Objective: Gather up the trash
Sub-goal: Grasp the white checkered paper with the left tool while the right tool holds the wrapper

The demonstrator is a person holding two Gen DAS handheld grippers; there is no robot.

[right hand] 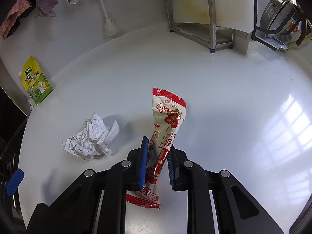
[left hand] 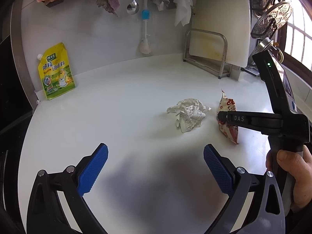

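Note:
A red and white snack wrapper (right hand: pixel 167 128) lies on the white counter (right hand: pixel 234 97) and runs between the blue pads of my right gripper (right hand: pixel 157 152), which is shut on its lower part. The wrapper also shows in the left wrist view (left hand: pixel 227 107), with the right gripper (left hand: pixel 222 117) across it. A crumpled white checked paper (right hand: pixel 91 138) lies left of the wrapper, apart from it; it shows in the left wrist view (left hand: pixel 188 115) too. My left gripper (left hand: pixel 156 156) is open and empty, above the counter, nearer than the paper.
A yellow seasoning pouch (left hand: pixel 55 72) leans on the back wall at the left. A metal rack (left hand: pixel 206 54) holding a white cutting board (left hand: pixel 220 19) stands at the back right. A spoon (left hand: pixel 133 3), brush (left hand: pixel 144 23) and cloths hang on the wall.

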